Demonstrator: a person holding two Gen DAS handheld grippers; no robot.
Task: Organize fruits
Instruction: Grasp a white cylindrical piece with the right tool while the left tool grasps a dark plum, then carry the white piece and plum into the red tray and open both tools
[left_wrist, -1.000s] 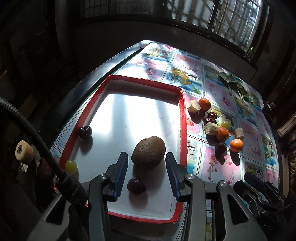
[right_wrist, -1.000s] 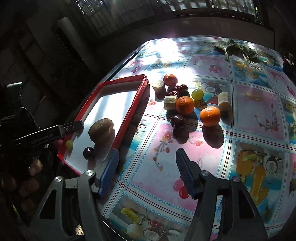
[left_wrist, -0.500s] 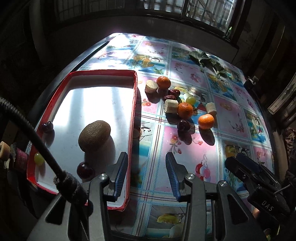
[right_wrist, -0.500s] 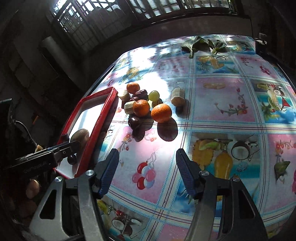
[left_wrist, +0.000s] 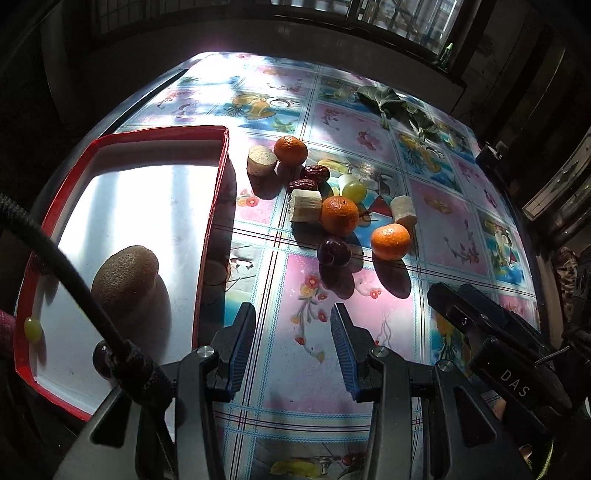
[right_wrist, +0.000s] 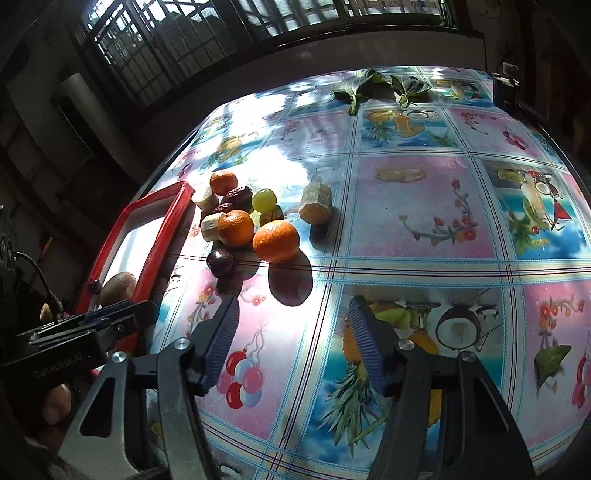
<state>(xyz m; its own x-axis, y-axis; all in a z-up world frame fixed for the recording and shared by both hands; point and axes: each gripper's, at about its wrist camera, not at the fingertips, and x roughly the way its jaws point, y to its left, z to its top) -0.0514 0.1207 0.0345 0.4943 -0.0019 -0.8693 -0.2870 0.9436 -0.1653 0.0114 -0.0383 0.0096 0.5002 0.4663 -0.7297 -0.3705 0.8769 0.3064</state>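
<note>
Tray (left_wrist: 214, 192) at frame left on table (left_wrist: 450, 221); kiwi (left_wrist: 123, 278) and grape (left_wrist: 32, 329) inside, lower left. Fruit cluster (left_wrist: 338, 216) just right of tray, centre. Leaves (left_wrist: 384, 99) upper right, well apart.

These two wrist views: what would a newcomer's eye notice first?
First, the bright cluster of fruit on the flowered tablecloth, three oranges among pale cut pieces, dark dates and a green grape. Next, the red tray to its left, holding a brown kiwi. Near the lens, the left gripper and right gripper both hang empty, jaws apart.
</note>
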